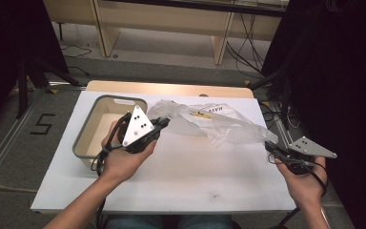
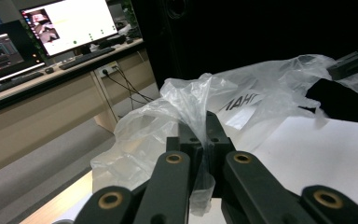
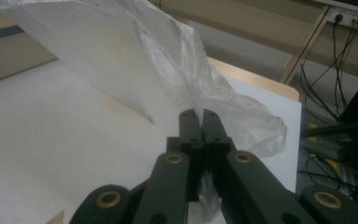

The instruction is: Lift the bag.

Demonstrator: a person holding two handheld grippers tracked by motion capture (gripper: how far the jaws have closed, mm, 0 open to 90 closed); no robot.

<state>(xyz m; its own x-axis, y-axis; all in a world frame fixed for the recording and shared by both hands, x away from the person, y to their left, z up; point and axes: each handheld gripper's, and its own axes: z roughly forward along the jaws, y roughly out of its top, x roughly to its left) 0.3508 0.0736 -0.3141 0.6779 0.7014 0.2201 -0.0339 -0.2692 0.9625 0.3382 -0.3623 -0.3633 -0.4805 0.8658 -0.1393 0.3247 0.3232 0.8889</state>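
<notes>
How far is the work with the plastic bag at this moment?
Done: each claw is closed on one end of the clear crinkled plastic bag, the left claw and the right claw. In hand: the bag hangs stretched between them above the white table. Left, probably: bringing it to the grey-rimmed rectangular bin, which looks empty.

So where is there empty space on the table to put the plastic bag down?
The white table is bare between the two hands, below the plastic bag. It is crowded at the back left, where the grey bin sits beside the left gripper. The right gripper pinches the bag's other end.
</notes>
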